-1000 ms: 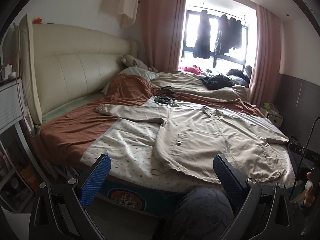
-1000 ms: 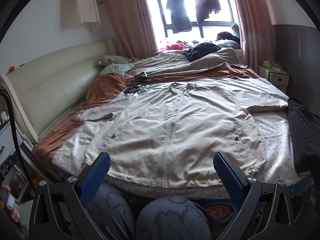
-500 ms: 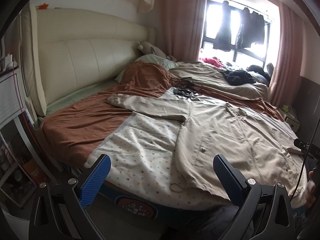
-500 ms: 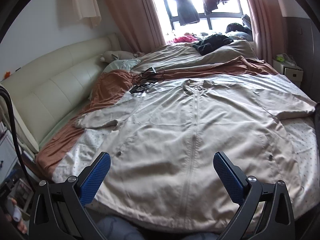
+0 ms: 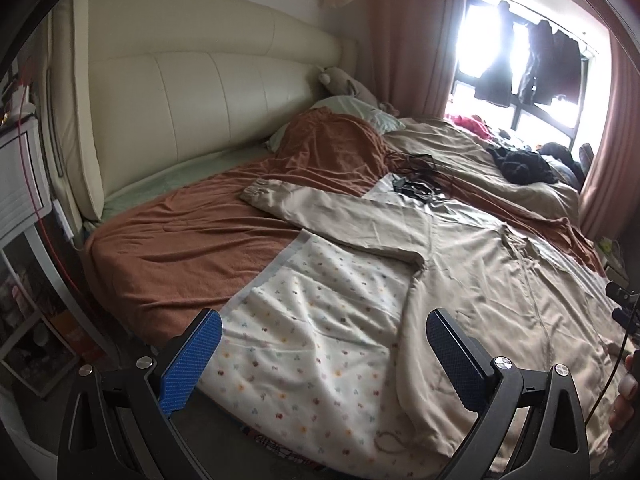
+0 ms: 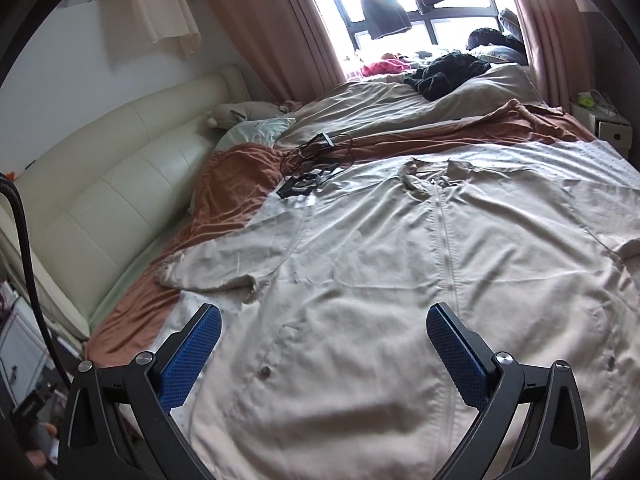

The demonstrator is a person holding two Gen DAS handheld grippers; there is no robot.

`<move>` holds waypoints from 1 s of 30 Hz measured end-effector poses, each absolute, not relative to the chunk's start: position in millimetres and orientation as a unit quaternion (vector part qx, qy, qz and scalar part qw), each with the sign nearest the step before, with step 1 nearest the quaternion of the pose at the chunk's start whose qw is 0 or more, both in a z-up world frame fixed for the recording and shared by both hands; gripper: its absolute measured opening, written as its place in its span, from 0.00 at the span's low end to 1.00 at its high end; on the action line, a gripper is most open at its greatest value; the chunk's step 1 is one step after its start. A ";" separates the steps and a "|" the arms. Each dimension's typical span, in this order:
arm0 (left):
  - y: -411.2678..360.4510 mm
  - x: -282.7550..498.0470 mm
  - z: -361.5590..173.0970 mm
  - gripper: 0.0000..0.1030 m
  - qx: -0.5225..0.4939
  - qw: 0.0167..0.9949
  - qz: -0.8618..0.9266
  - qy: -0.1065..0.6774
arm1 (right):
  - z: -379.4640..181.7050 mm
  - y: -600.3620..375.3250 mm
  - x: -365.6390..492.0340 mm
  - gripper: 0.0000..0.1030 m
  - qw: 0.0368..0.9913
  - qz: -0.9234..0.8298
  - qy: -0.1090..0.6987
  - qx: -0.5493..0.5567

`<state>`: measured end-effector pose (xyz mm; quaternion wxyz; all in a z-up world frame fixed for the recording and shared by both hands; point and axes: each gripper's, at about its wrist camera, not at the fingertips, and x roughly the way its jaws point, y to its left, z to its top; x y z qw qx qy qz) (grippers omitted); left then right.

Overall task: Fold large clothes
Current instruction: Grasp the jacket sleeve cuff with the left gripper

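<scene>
Surface: wide bed with a rust-brown fitted sheet (image 5: 192, 240); a white blanket with small coloured dots (image 5: 316, 320) lies over its near part, reaching the near edge.
Task item: large beige zip-front jacket (image 6: 400, 288) spread flat, front up, on the dotted blanket; collar toward the far side, hem at the near edge. Its long sleeve (image 5: 320, 216) stretches left, cuff resting on the brown sheet; the other sleeve lies out to the right.
Left gripper (image 5: 324, 356): blue-padded fingers spread wide, holding nothing, above the dotted blanket just left of the jacket's side seam.
Right gripper (image 6: 324, 344): blue-padded fingers spread wide, holding nothing, above the jacket's lower front, the zip line between the fingers, nearer the right one.
Clutter on bed: tangle of black cables with a small black device (image 6: 316, 168) just beyond the jacket's left shoulder; tan duvet (image 6: 400, 112) bunched at the far side with a dark garment heap (image 6: 444, 72) and a pink cloth on it.
Headboard: cream padded leather panel (image 5: 192, 92) along the left; pale green pillow (image 5: 352, 108) and a grey soft toy at its far end.
Room: bright window (image 5: 520, 60) at the far end, dark clothes hung across it, dusty-pink curtains (image 6: 280, 28) on both sides; white bedside cabinet (image 6: 608, 128) at far right.
</scene>
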<state>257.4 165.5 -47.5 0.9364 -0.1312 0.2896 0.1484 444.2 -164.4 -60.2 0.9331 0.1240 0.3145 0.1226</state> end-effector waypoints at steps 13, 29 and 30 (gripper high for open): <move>219.6 339.8 -70.3 1.00 -0.184 0.912 0.177 0.322 | -90.6 -140.1 545.0 1.00 0.919 0.116 0.347 0.148; 296.1 486.6 -116.9 0.73 -0.305 0.866 0.177 0.355 | -161.4 -83.7 640.6 0.77 0.881 0.163 0.421 0.141; 301.1 497.3 -122.1 0.73 -0.311 0.861 0.179 0.359 | -163.3 -82.0 643.7 0.71 0.881 0.165 0.421 0.140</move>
